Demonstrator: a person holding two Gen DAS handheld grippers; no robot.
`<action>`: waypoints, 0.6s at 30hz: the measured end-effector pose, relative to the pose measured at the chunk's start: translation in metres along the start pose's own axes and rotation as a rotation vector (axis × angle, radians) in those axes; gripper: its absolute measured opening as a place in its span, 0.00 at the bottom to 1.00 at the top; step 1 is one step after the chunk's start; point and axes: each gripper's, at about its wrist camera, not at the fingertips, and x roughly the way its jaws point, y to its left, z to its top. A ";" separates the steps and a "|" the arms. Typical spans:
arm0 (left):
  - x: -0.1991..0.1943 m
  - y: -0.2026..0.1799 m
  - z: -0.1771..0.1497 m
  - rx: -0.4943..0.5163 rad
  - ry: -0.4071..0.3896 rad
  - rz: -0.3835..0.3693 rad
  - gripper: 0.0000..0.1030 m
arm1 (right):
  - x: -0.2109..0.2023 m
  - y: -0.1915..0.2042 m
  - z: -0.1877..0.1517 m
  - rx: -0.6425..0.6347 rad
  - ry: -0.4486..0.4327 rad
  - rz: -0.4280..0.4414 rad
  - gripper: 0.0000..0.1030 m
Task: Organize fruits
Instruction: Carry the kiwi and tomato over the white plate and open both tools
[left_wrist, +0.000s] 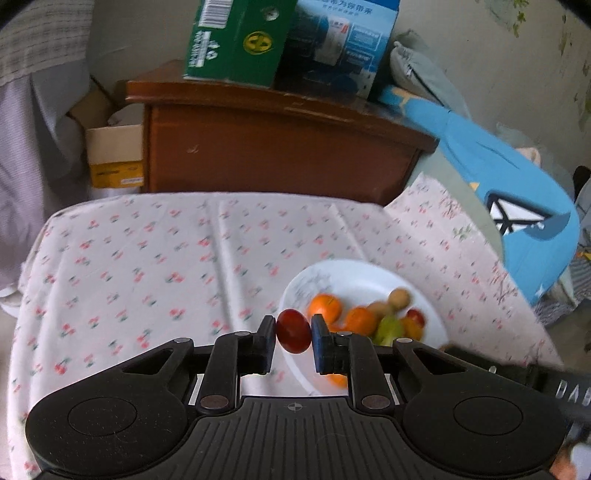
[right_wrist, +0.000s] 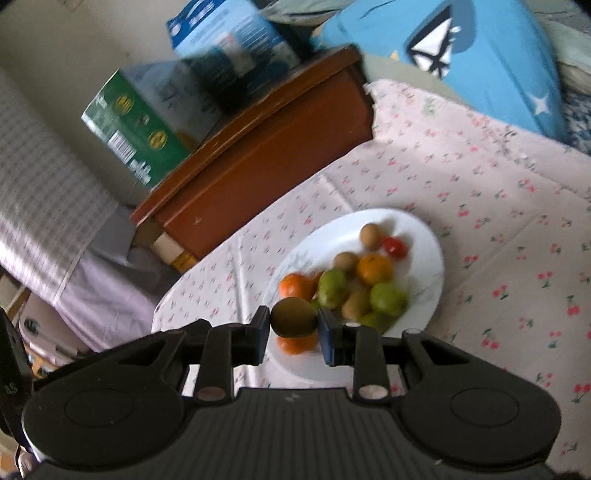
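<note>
**A:** Left hand-held gripper (left_wrist: 293, 336) is clamped on a small, smooth, dark red round fruit (left_wrist: 293, 336), pinched between both pads and lifted off the surface. What about the other one?

**B:** The right hand-held gripper (right_wrist: 293, 318) is closed on a dull olive-brown oval fruit (right_wrist: 294, 317), whose long axis runs across from pad to pad. It hangs over the near edge of the white round ceramic plate (right_wrist: 424, 236).

**A:** And the plate lies where from each?

**B:** Ahead and slightly right of both. From the left wrist view the red fruit sits just over the plate's (left_wrist: 354, 269) near-left rim; the heap of oranges, green fruits and brown ones is further in.

**A:** So which is nearer to a drop?

**B:** I'd judge the right, being already above the rim. Both need only a short move forward over the bench's cherry-print cloth (left_wrist: 147, 258).
</note>
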 end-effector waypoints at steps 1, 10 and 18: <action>0.003 -0.004 0.004 0.008 -0.005 -0.003 0.17 | 0.001 -0.002 0.001 0.013 0.002 -0.004 0.27; 0.038 -0.021 0.021 0.040 0.017 -0.031 0.17 | 0.016 -0.010 -0.005 0.021 0.030 -0.034 0.27; 0.055 -0.016 0.028 0.008 0.042 -0.042 0.17 | 0.032 -0.015 -0.008 0.032 0.034 -0.062 0.29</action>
